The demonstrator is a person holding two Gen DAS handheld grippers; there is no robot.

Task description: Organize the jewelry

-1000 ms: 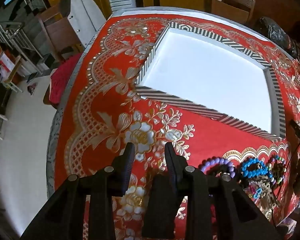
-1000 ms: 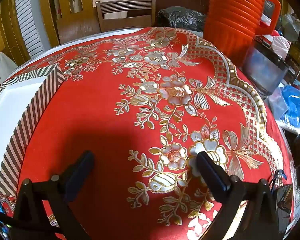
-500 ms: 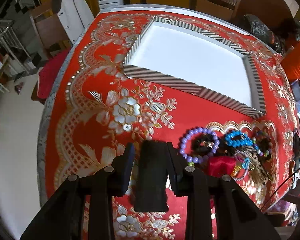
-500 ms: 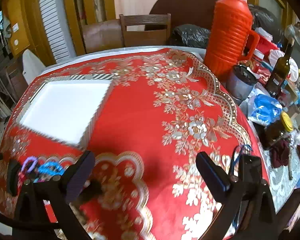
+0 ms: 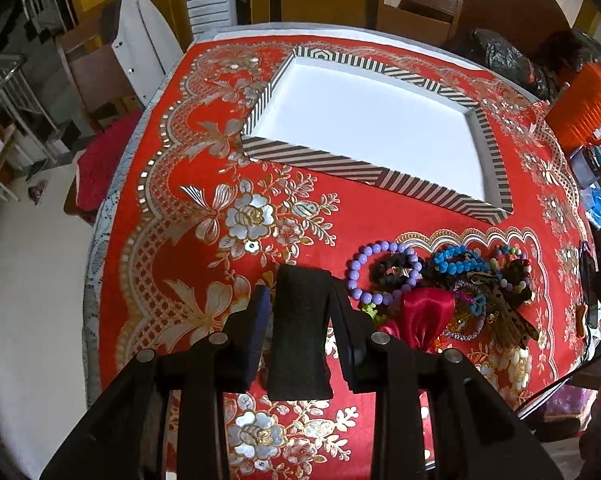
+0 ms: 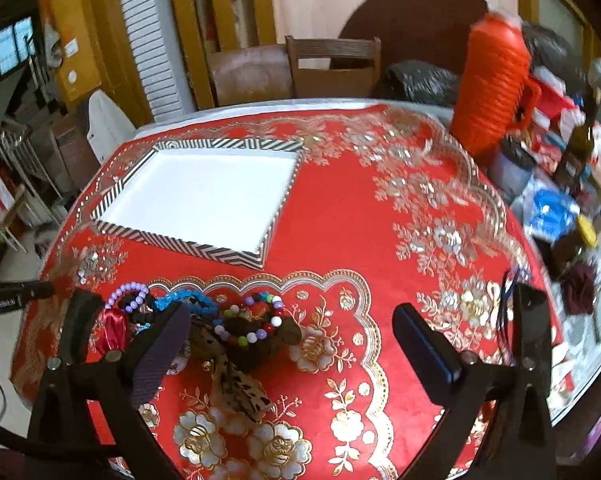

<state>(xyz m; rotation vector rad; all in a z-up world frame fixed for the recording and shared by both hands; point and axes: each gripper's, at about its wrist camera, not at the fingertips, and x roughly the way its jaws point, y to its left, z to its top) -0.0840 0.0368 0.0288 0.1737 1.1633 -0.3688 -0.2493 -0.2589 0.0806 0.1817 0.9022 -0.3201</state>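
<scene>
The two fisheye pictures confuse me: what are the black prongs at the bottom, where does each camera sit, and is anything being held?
No robot arm is here. A person holds a two-finger gripper in each hand, and a camera on each looks forward along its fingers, so the black prongs are the fingers.

The left wrist view shows the left gripper with a black rectangular piece between its fingers; whether they press on it, I cannot tell. The right wrist view shows the right gripper wide open and holding nothing.

Both hover above a red and gold tablecloth. On it lies a striped tray with a bare white inside, and nearer the camera a jewelry pile: a purple bead bracelet, blue beads and a red satin piece. An orange jug stands at the far right edge.
</scene>
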